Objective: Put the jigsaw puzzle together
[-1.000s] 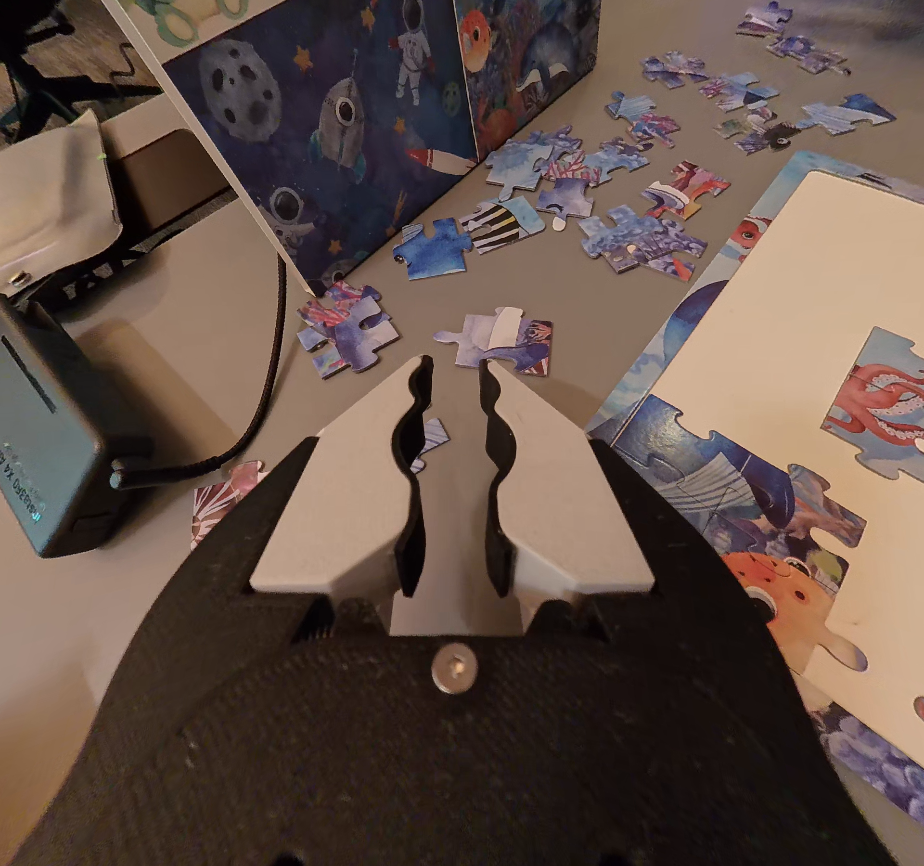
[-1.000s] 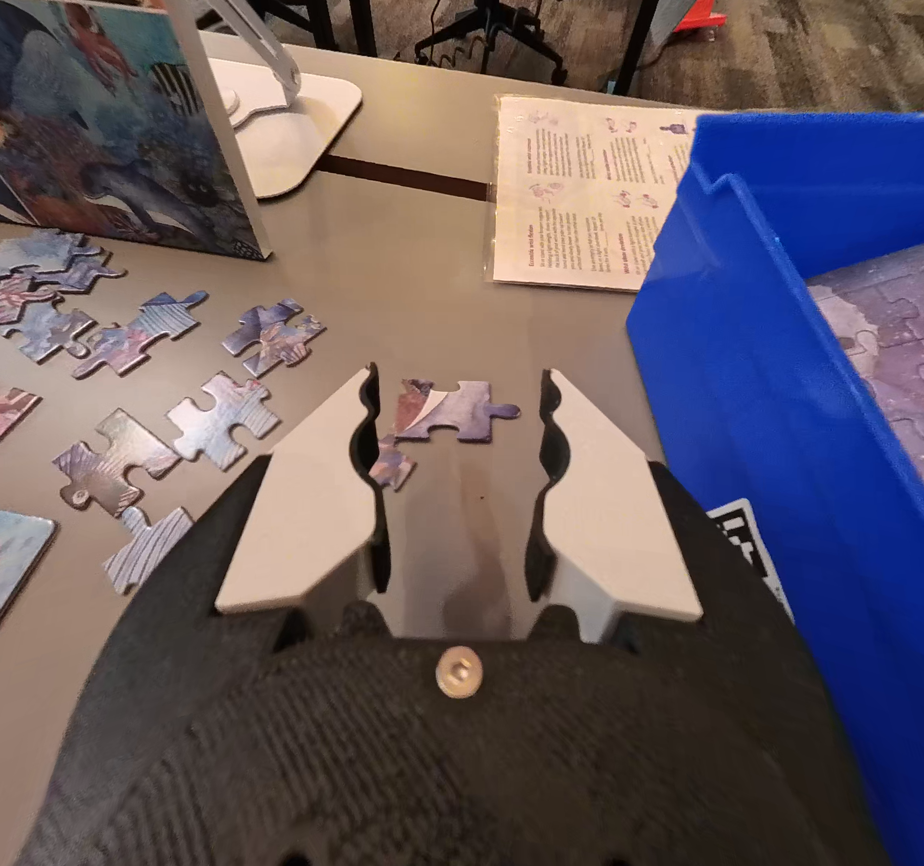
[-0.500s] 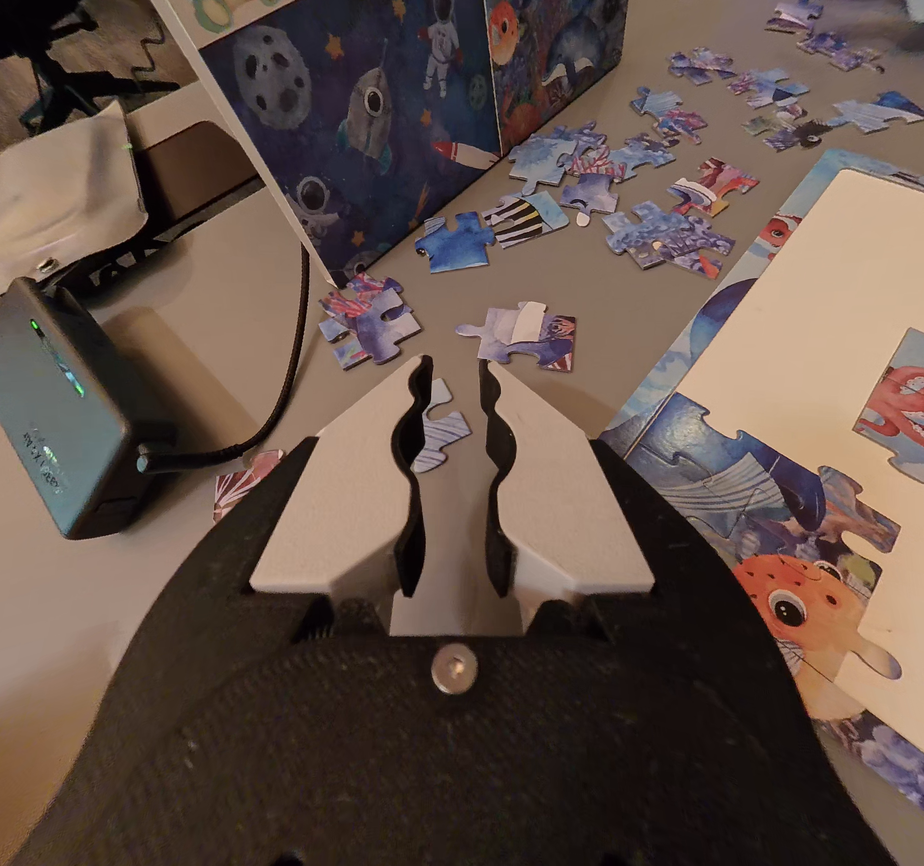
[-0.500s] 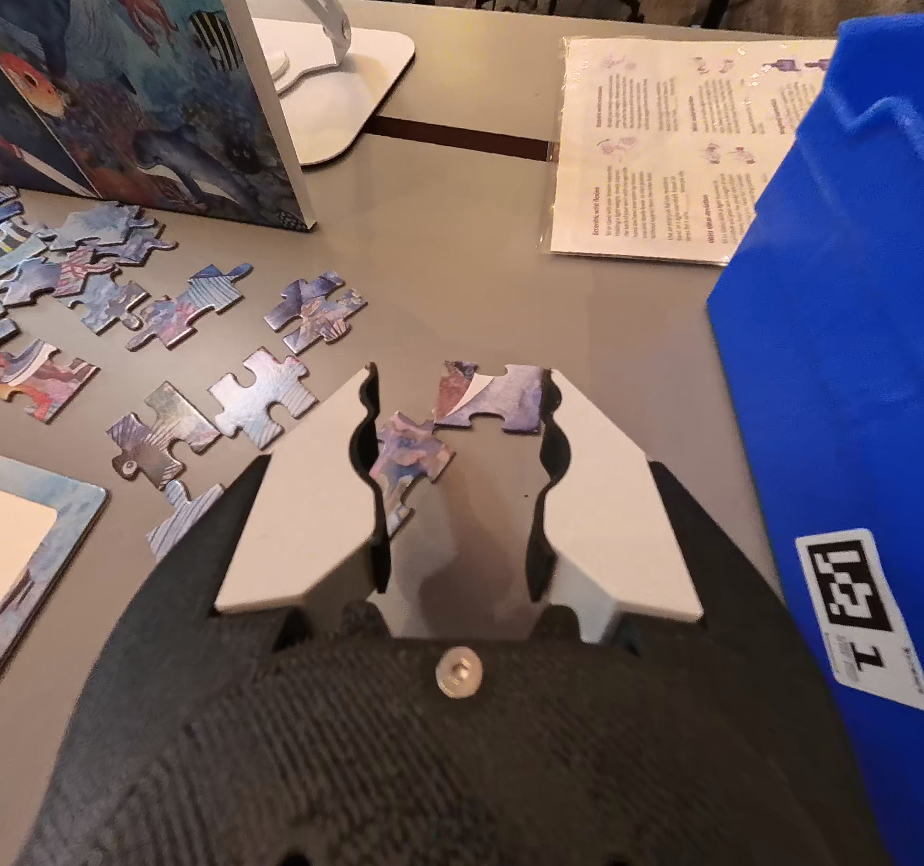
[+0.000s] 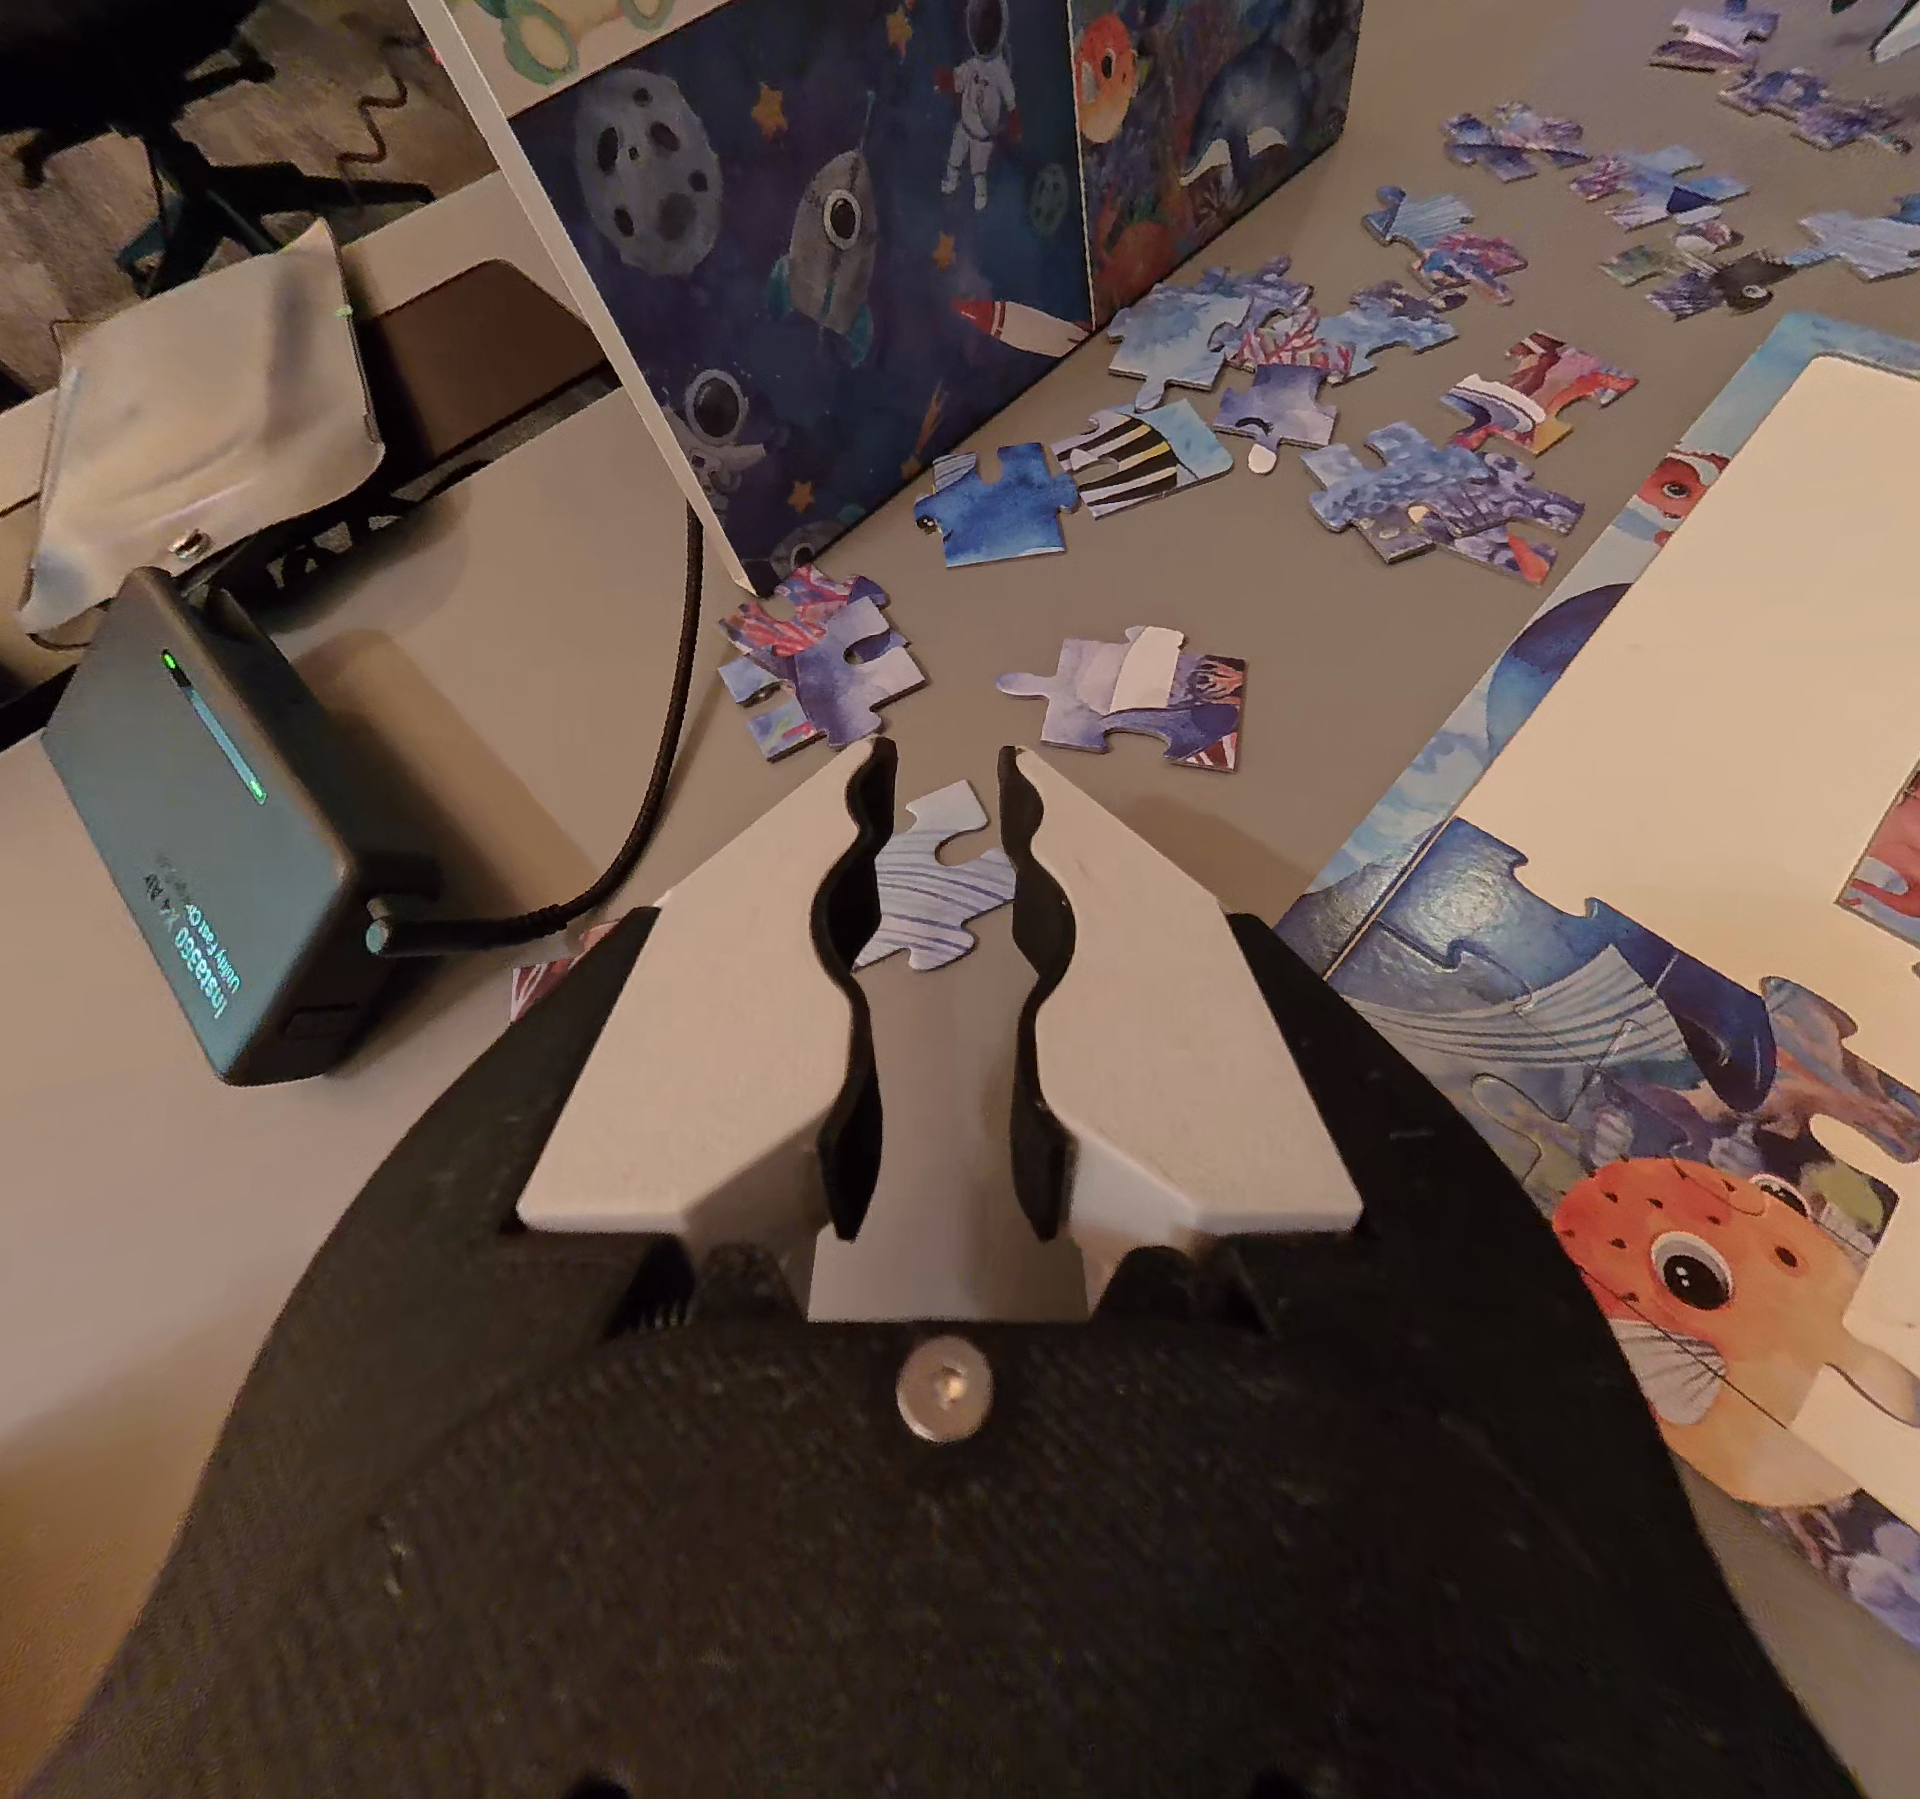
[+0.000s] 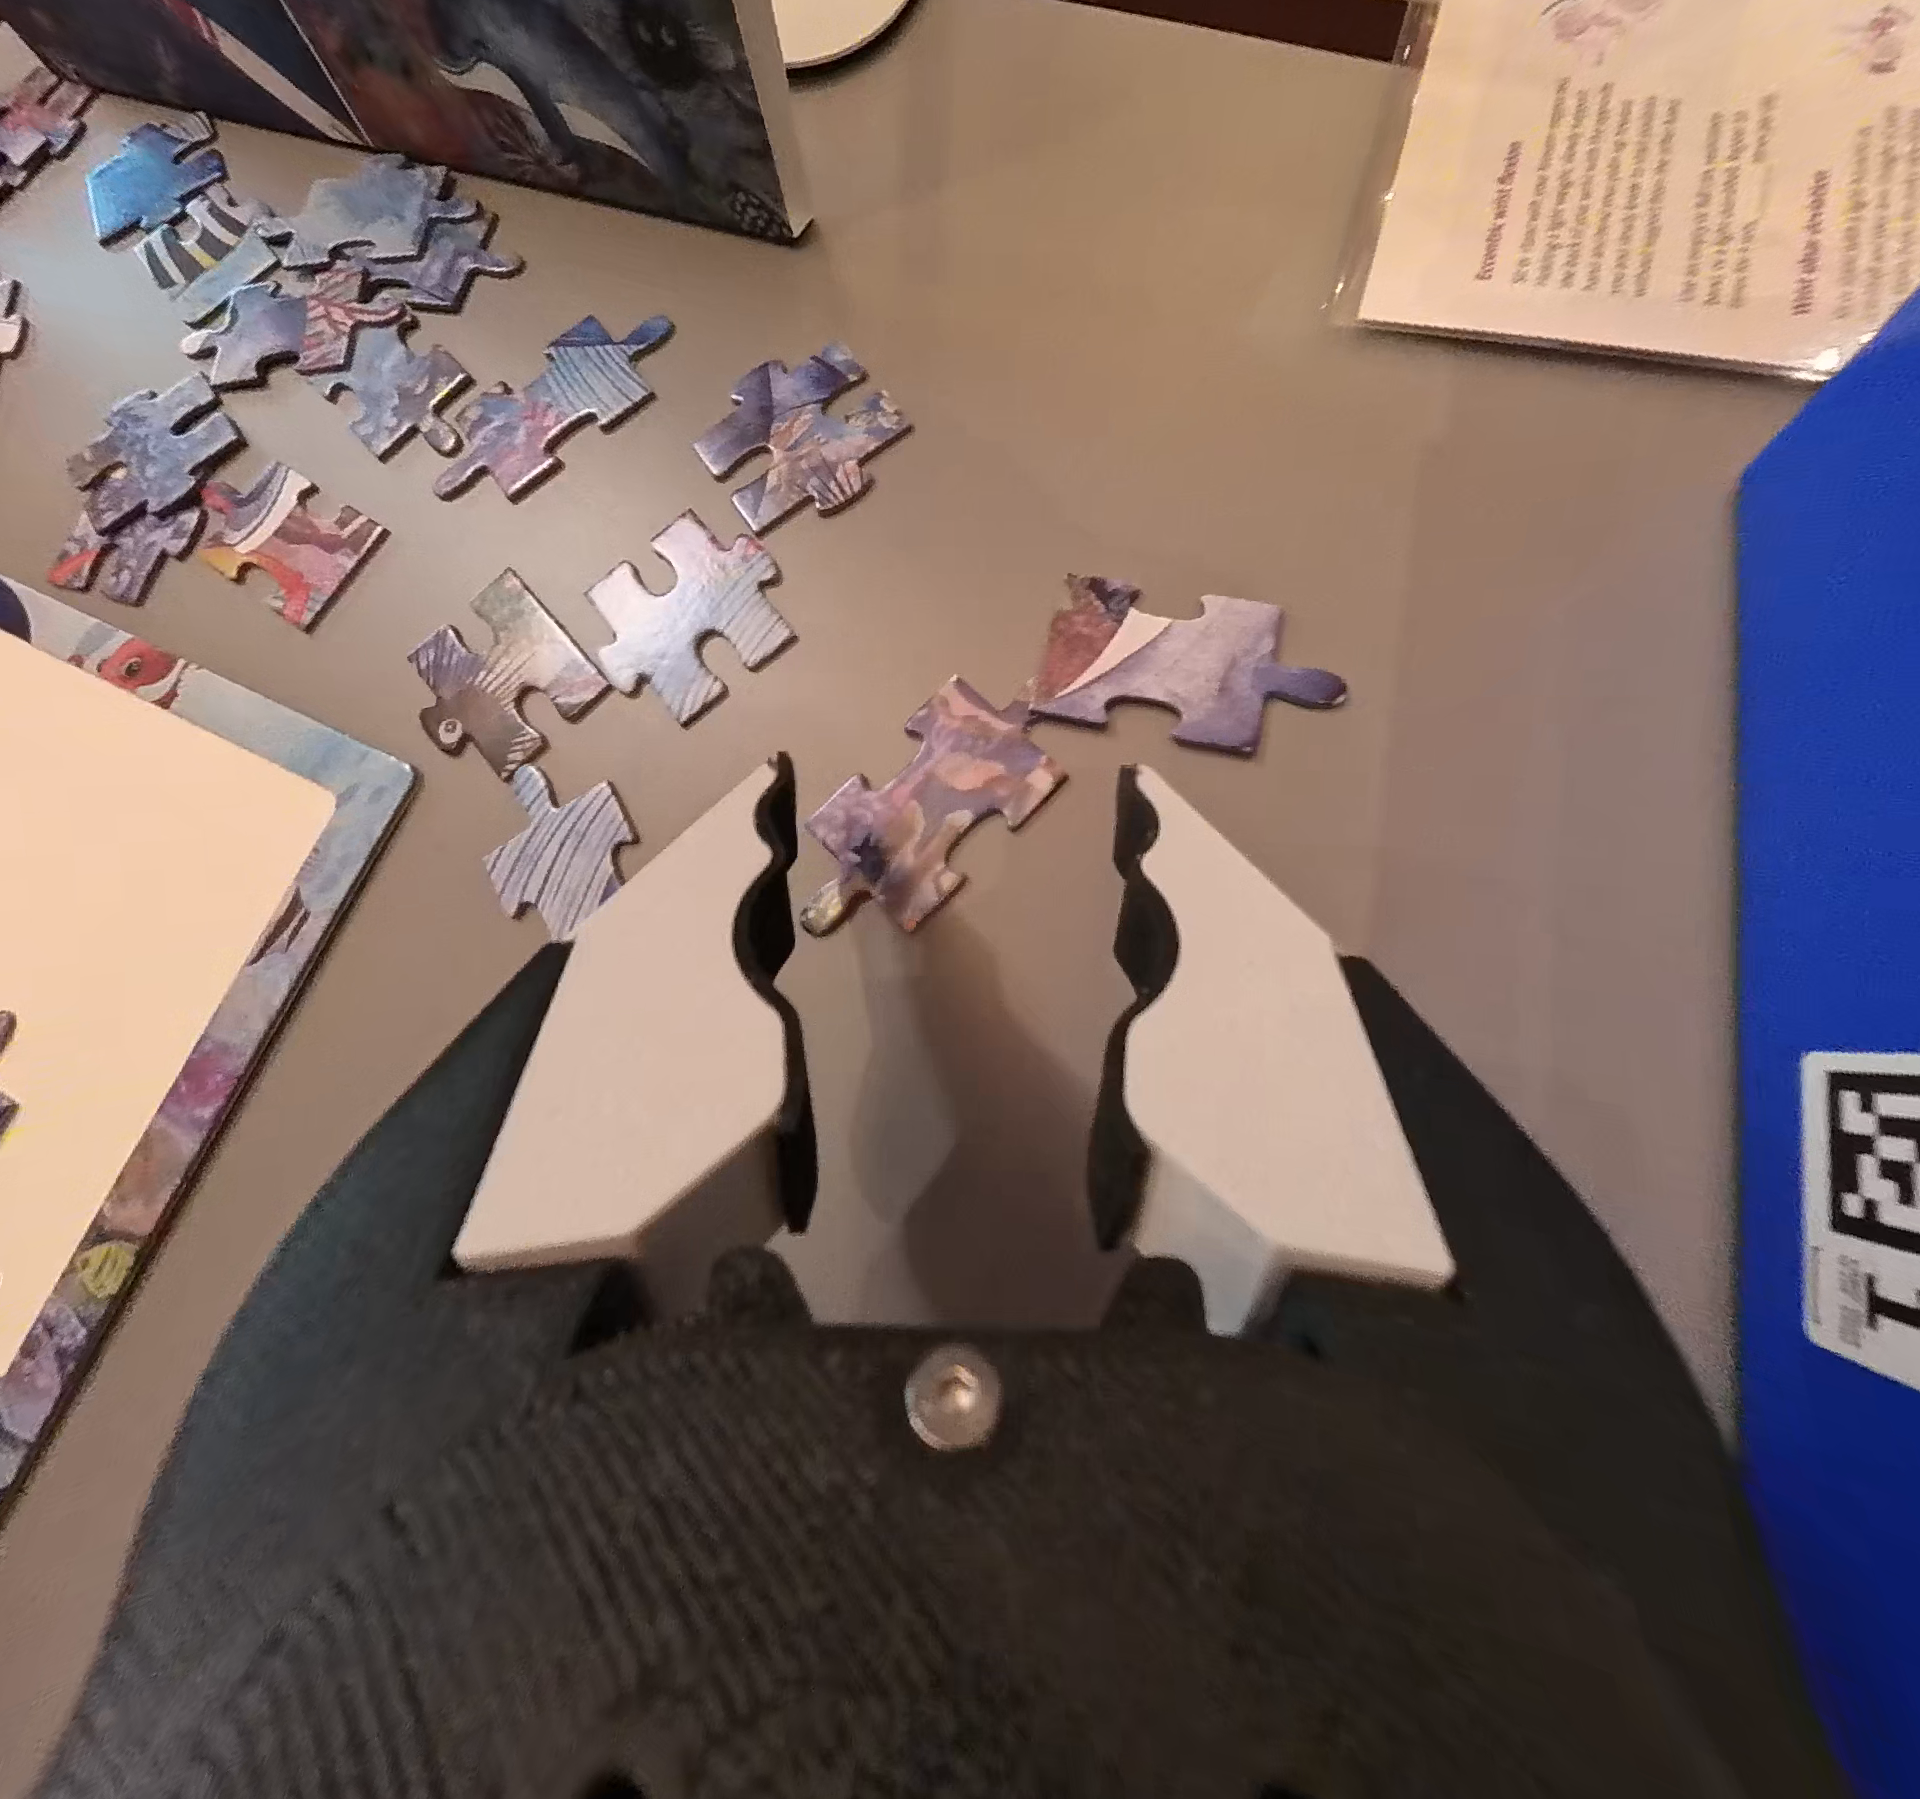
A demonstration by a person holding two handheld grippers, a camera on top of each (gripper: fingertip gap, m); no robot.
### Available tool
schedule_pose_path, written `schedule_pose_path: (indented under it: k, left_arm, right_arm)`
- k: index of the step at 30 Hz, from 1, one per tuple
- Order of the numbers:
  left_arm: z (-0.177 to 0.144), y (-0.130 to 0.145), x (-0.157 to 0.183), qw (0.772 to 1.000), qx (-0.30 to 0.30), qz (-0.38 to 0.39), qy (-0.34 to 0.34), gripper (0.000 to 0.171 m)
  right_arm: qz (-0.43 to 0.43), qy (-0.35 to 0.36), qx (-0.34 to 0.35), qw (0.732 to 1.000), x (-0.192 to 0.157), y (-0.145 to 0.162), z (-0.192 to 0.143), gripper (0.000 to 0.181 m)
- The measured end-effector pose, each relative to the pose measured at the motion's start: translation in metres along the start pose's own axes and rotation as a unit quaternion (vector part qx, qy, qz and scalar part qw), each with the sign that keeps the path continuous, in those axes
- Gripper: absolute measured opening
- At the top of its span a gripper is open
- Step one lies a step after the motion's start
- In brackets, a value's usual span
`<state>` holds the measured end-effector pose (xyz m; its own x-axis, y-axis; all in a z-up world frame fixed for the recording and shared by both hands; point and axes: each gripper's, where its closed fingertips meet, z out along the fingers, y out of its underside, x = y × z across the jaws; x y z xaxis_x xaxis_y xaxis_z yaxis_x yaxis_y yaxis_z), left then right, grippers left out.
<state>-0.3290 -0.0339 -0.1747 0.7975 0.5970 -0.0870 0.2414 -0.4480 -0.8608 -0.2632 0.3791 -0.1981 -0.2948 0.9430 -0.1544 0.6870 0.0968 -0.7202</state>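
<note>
In the left wrist view my left gripper (image 5: 945, 752) is empty, its jaws a narrow gap apart, above a pale blue striped piece (image 5: 940, 876) lying flat on the table. The puzzle tray (image 5: 1662, 658) lies to the right, with joined whale and orange fish pieces (image 5: 1662, 1074) in its near corner. In the right wrist view my right gripper (image 6: 951, 767) is wide open and empty. A purple-pink piece (image 6: 935, 819) lies on the table between its fingertips. A purple piece with a peeled paper corner (image 6: 1184, 669) lies just beyond. The tray (image 6: 343, 814) is at the left.
The upright puzzle box (image 5: 935, 243) stands behind several loose pieces (image 5: 1434, 502). A grey power bank (image 5: 197, 866) with a black cable (image 5: 665, 762) lies to the left. A blue bin (image 6: 1829, 814) is close on the right of the right gripper, with a laminated sheet (image 6: 1662, 118) behind. My hands' fingertips stand some 45 cm from each other.
Both grippers have drawn back. The striped piece has come into view between the left fingers, and the purple-pink piece between the right fingers. Neither jaw gap has changed.
</note>
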Motion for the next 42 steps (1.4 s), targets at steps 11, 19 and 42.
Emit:
schedule_pose_path:
  k: [11, 19, 42]
  left_arm:
    - [0.001, 0.001, 0.001, 1.0, -0.004, 0.002, 0.001, 0.018]
    - [0.001, 0.001, 0.001, 1.0, -0.004, 0.0, 0.002, 0.018]
    - [0.002, 0.002, 0.002, 1.0, -0.008, 0.002, 0.004, 0.018]
  right_arm:
    - [-0.045, 0.023, -0.031, 0.998, 0.0, 0.011, 0.011, 0.041]
    - [-0.054, 0.013, -0.035, 0.998, -0.007, 0.011, 0.011, 0.01]
    - [0.001, -0.026, -0.043, 0.999, -0.005, 0.017, 0.003, 0.022]
